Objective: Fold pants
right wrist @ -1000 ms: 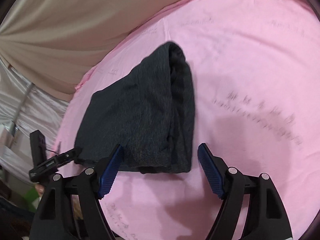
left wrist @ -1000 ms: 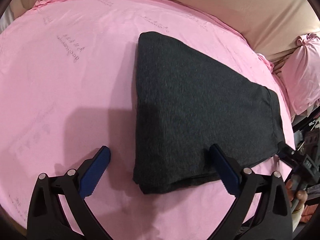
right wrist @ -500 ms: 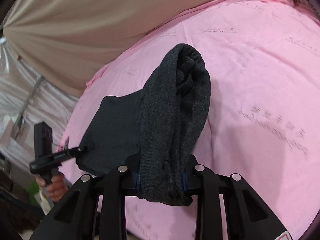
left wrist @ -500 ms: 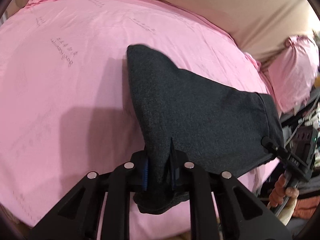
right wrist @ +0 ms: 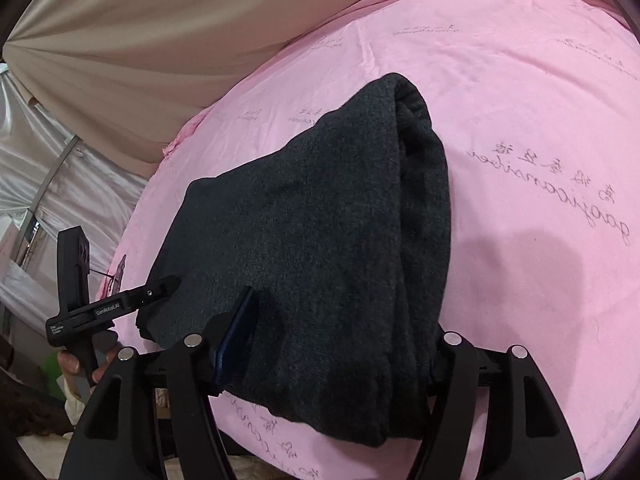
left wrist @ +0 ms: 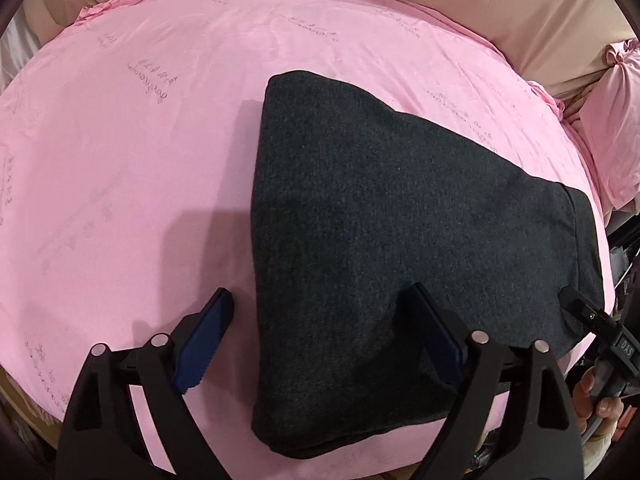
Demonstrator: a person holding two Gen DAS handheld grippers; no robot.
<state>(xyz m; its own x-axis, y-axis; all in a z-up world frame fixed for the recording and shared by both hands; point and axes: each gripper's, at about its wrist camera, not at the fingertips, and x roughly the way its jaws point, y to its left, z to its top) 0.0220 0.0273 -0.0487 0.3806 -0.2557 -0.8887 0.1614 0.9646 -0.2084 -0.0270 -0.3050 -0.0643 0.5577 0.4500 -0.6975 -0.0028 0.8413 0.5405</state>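
Both grippers, left gripper point(left wrist: 320, 332) and right gripper point(right wrist: 340, 340), straddle the folded pants point(left wrist: 384, 240) with jaws released on the pink bed point(left wrist: 132, 184); folding looks finished, so withdrawing seems next.

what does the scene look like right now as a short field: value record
item: dark grey pants, folded into a thick bundle
surface: pink sheet with faint printed writing
left gripper: open, fingers either side of the bundle's near corner
right gripper: open, straddling the bundle's near end
backdrop: beige cloth
extra: pink pillow at the right edge
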